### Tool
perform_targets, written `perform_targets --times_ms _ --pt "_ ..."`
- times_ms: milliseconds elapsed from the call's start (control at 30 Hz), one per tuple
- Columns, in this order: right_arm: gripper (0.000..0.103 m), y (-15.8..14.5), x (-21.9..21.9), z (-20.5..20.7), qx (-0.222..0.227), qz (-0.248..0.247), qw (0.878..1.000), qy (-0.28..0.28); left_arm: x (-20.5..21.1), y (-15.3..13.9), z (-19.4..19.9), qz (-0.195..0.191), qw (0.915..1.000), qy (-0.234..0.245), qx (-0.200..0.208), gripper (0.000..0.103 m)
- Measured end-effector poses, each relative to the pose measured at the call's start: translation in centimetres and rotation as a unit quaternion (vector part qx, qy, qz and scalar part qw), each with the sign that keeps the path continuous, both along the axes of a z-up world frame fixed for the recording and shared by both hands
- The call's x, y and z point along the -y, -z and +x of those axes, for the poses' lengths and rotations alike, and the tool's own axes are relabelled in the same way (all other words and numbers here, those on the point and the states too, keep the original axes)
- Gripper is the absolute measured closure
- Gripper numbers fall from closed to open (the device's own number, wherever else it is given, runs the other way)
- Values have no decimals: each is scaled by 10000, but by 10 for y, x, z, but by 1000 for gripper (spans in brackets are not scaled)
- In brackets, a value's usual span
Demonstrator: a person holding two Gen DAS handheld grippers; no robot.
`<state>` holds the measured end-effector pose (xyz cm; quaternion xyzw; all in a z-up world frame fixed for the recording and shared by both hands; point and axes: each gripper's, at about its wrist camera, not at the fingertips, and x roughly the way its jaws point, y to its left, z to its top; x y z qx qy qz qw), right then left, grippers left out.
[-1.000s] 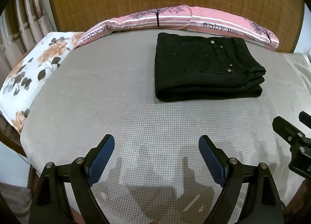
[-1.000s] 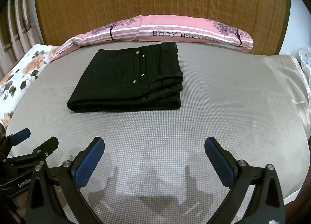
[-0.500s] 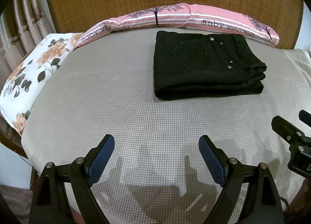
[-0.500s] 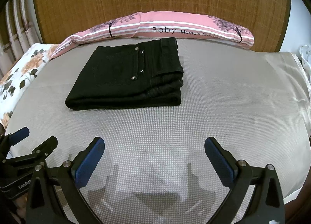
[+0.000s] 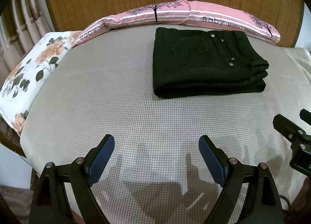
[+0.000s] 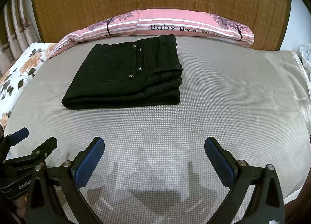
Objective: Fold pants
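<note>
I see my left gripper [image 5: 156, 142] and right gripper [image 6: 154, 144] spread wide, empty. The folded black pants [image 5: 206, 62] lie ahead; only the right view shows what may be stacked waistband layers.

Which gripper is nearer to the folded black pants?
Neither clearly. The left gripper sits front-left of the pants; the right gripper sits front-right. Both are open, apart from them.

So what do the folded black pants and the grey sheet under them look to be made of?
The black pants look like matte denim or heavy cotton twill: metal rivets, stitched patch pocket and thick stacked folds. The grey sheet looks like a woven or waffle-textured fabric, given its fine raised grid; its far right edge looks satiny and shinier.
</note>
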<state>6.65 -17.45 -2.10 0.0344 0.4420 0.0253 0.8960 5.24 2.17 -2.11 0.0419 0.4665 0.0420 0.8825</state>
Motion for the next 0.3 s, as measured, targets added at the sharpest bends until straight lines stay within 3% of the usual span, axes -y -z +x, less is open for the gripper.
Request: perform_targets --times_ms 300 --pt "1 0 -1 1 -26 -12 10000 11 0 2 3 -86 9999 61 -47 15"
